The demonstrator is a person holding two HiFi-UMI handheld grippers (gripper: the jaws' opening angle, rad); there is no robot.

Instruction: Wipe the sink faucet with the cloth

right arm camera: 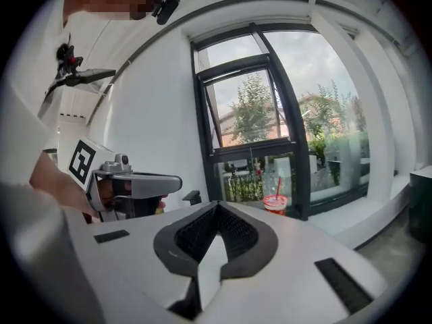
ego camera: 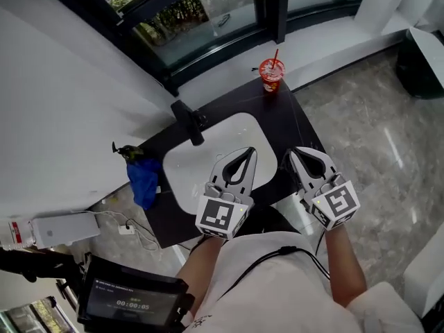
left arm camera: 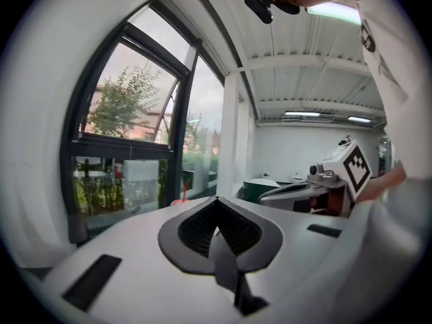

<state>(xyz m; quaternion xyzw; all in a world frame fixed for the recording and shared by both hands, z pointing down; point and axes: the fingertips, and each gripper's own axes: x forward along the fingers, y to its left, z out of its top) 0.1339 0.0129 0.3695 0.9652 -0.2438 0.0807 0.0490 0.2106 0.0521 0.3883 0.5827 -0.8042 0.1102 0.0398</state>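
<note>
Jaws of both grippers are clenched and empty. The cloth (ego camera: 143, 180) lies left of the left gripper (ego camera: 251, 151), which is nearer than the right gripper (ego camera: 291, 152).

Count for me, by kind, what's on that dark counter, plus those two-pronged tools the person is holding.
Sink basin: 1
Faucet: 1
Blue cloth: 1
Red cup with straw: 1
Small dark object beside the cloth, unclear what: 1
Grippers: 2, the left gripper and the right gripper, both shut and empty
Total: 7
</note>
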